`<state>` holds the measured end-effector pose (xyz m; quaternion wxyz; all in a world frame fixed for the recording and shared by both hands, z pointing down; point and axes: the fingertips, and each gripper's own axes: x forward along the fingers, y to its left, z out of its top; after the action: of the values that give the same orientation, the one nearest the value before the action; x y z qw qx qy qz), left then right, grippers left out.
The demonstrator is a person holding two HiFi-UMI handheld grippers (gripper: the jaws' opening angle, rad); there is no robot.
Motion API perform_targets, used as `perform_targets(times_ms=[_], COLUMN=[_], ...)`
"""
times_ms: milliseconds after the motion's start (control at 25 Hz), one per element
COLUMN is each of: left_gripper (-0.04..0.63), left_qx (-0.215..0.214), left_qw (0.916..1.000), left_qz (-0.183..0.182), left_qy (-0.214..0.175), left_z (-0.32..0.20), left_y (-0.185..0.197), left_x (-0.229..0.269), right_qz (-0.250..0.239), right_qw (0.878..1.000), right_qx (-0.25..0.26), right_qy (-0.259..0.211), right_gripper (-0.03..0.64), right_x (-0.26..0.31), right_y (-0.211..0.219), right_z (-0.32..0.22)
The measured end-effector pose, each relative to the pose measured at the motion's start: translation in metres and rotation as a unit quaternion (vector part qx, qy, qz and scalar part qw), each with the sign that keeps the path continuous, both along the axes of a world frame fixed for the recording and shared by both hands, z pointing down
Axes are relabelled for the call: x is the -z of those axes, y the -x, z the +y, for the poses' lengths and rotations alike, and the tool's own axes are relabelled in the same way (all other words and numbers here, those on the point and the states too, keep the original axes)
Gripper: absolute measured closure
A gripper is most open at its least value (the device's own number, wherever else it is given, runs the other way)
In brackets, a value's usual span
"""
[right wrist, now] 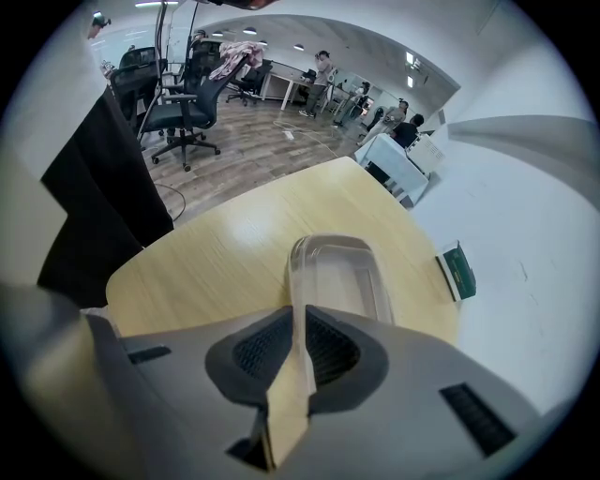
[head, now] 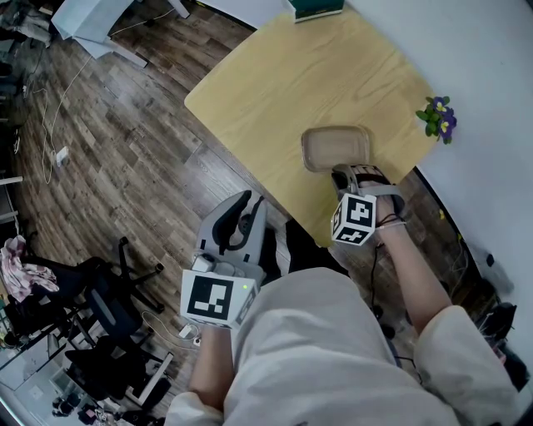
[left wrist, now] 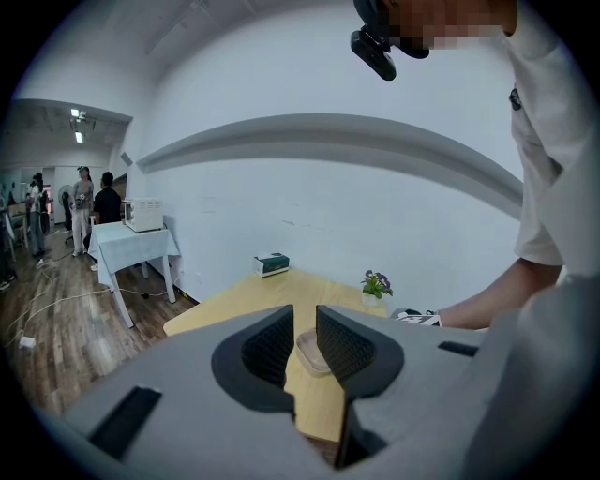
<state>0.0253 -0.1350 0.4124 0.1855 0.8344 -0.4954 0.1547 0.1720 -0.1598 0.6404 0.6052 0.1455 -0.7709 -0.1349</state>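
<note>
My left gripper (head: 240, 210) hung off the pale wooden worktop (head: 275, 83), jaws narrowly apart, empty; my right gripper (head: 345, 173) clamped its jaws on the near rim of the shallow beige tray (head: 335, 146).

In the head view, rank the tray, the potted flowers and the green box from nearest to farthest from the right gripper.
1. tray: rim in the right gripper jaws.
2. potted flowers: right edge of the table.
3. green box: far edge.
</note>
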Motion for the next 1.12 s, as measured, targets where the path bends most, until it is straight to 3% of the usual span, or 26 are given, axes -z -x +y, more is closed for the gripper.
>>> perform_targets(times_ms=[1120], left_gripper=[0.522], left_qx=[-0.019], left_qw=[0.9998], left_qz=[0.003], left_qy=[-0.004], left_z=[0.015], left_y=[0.013], left_x=[0.003], right_qz=[-0.038], right_qw=[0.997], right_qx=[-0.049], right_qy=[-0.036], right_gripper=[0.578], right_x=[0.030], right_y=[0.014], right_z=[0.003])
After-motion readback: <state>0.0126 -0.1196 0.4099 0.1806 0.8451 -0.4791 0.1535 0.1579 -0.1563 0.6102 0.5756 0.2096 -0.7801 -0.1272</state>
